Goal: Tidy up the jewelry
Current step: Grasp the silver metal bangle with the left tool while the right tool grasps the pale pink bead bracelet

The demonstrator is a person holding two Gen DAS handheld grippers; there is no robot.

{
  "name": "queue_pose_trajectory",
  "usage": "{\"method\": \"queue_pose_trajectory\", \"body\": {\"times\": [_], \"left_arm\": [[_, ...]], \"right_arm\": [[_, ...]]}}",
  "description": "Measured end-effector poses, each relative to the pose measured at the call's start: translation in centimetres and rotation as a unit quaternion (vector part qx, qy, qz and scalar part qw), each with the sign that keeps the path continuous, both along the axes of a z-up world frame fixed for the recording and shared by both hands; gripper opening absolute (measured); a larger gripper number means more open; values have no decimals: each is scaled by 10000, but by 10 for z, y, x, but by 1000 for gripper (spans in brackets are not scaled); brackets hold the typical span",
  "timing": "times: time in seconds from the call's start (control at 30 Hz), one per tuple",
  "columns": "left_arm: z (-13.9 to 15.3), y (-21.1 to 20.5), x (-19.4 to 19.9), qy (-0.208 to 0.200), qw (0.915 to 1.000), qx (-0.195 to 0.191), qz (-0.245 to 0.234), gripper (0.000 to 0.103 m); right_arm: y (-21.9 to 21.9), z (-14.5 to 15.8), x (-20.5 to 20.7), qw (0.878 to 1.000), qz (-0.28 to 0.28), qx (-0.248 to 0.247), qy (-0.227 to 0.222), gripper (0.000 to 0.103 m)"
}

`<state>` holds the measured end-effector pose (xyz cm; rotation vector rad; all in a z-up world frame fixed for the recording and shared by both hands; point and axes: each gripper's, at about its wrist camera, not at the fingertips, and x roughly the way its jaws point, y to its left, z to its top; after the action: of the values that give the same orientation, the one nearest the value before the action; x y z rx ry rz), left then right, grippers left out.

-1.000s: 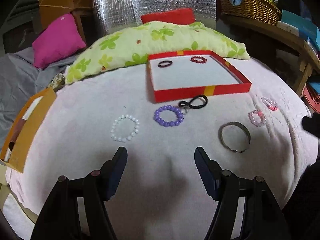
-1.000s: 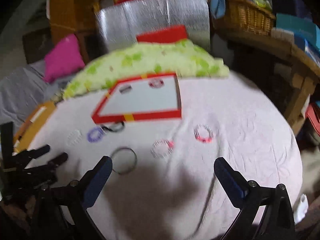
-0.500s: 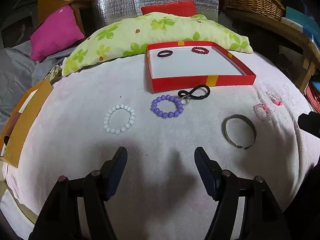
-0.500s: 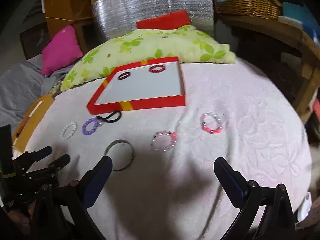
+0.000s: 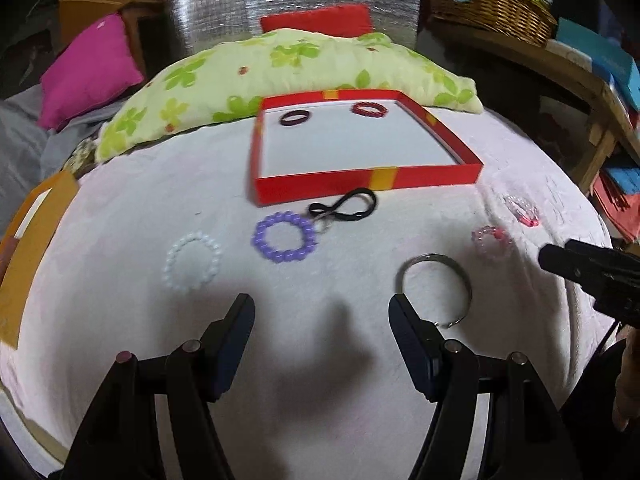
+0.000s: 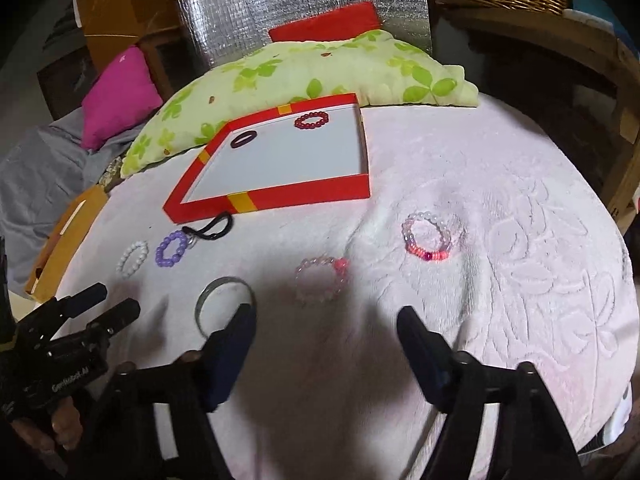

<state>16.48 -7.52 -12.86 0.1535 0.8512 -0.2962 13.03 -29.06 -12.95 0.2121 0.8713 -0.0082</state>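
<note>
Left wrist view: your left fingers [image 5: 322, 312] stand apart with nothing between them, hovering over the pale pink blanket [image 5: 320, 420]. At about 1 o'clock from them, just beside the right-hand finger, lies the metal bangle [image 5: 466, 280]. At 11 o'clock sits the white bead bracelet [image 5: 193, 260], and near 12 the purple bead bracelet [image 5: 284, 236], touching the black hair tie [image 5: 344, 206] beyond it. Farther on at 12 o'clock is the red tray [image 5: 368, 178], with a dark band [image 5: 294, 118] and a red bead bracelet [image 5: 370, 109] inside along its far wall. A green floral pillow [image 5: 280, 68] lies past the tray.

In the right wrist view your right fingers [image 6: 326, 330] are closing, and nothing is between them; the pads touch no jewelry. The pale pink bead bracelet [image 6: 320, 280] lies on the blanket just ahead at 12 o'clock, outside the fingers. A second clear-and-pink bracelet [image 6: 428, 238] is at 1 o'clock, well apart. The bangle [image 6: 224, 300] sits at 10 o'clock, partly hidden behind the left-hand finger. Your left gripper shows at 9 o'clock, at the frame's edge.
</note>
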Motion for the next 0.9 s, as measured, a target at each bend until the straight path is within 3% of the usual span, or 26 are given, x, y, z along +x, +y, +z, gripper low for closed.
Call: {"method": "queue_pose_trajectory", "body": {"times": [0.1,0.17,0.27,0.5,0.67,0.9], "left_arm": [[-6,-9,6,72,9998,-87,-138,63],[-12,-15,11,140,9996,-118,-225,51],[-23,-20,17,260,9991,-121,-308,42],[-30,-26,26,360,9976,-338,-495,42],[-28,-30,31,461,9961,-483,-582,42],[-17,-39,22,292,9950,-451,-843,42]], "right_arm": [[-1,-5,8,10000,34,0,43,55],[-1,-7,12,10000,31,-34,28,51],[-3,-13,20,9999,48,26,89,38],[-7,-22,37,9996,99,227,136,28],[-10,-29,49,9991,92,312,278,27],[-13,-40,58,9983,92,259,511,21]]}}
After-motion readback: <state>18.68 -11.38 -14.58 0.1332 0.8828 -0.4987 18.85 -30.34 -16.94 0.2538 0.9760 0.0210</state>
